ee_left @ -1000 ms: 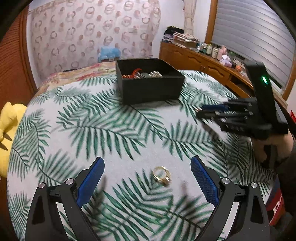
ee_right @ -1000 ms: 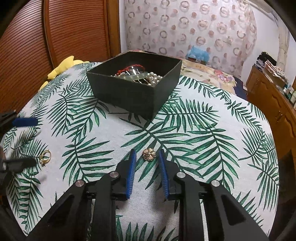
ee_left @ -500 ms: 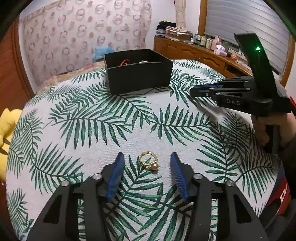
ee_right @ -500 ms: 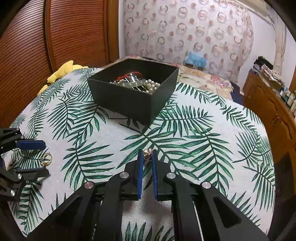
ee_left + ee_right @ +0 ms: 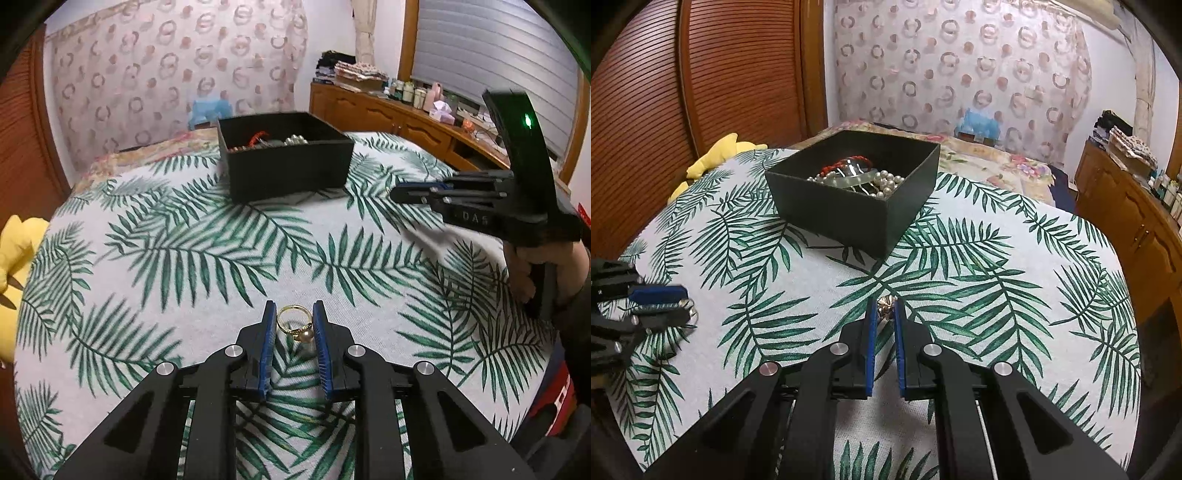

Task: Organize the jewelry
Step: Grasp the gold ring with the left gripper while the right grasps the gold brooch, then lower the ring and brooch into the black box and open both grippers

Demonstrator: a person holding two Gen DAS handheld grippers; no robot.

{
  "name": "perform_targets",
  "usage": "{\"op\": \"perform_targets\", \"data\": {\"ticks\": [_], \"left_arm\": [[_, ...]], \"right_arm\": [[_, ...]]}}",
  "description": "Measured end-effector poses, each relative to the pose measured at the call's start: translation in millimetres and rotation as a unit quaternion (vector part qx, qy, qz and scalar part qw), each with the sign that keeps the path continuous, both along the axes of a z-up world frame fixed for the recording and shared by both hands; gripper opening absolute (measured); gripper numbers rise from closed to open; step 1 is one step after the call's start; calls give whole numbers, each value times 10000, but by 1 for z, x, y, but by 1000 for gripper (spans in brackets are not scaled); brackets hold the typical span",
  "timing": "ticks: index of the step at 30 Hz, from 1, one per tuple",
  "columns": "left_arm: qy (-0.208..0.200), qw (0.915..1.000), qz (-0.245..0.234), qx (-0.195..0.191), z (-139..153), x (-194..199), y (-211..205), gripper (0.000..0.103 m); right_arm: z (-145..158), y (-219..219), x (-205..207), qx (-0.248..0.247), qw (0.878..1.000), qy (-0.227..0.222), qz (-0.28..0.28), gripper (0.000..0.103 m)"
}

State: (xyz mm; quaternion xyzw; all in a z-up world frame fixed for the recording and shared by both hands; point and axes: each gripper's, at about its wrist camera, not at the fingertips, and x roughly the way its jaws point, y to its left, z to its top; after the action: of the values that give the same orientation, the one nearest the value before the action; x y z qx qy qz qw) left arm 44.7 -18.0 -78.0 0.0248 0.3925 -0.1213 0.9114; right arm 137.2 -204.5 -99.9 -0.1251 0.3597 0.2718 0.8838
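Left gripper jaws were closing around the gold ring, right gripper pinched the flower earring, so lift gently.

Jewelry on the palm-leaf cloth, box behind

A gold ring with a pearl lies flat; a small flower-shaped piece sits apart; the open black box holds pearls and red cord.

wall: curtain with ring pattern | left: brown slatted door | right: wooden cabinet, window blind above | bed with floral cover | desk: palm-leaf cloth
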Motion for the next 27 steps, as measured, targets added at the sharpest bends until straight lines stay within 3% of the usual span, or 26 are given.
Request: {"op": "perform_targets", "data": {"ticks": [10,14,27], "left_arm": [[-295,9994,154,31,28,23,14,19],[-455,9988,190,-20,44,32,18,19],[-846,9962,194,38,84,64,16,19]], "right_arm": [[20,21,3,96,9996,-210,182,10],[33,28,15,373,9990,-112,223,10],[53,49,64,383,9991,-115,120,11]]}}
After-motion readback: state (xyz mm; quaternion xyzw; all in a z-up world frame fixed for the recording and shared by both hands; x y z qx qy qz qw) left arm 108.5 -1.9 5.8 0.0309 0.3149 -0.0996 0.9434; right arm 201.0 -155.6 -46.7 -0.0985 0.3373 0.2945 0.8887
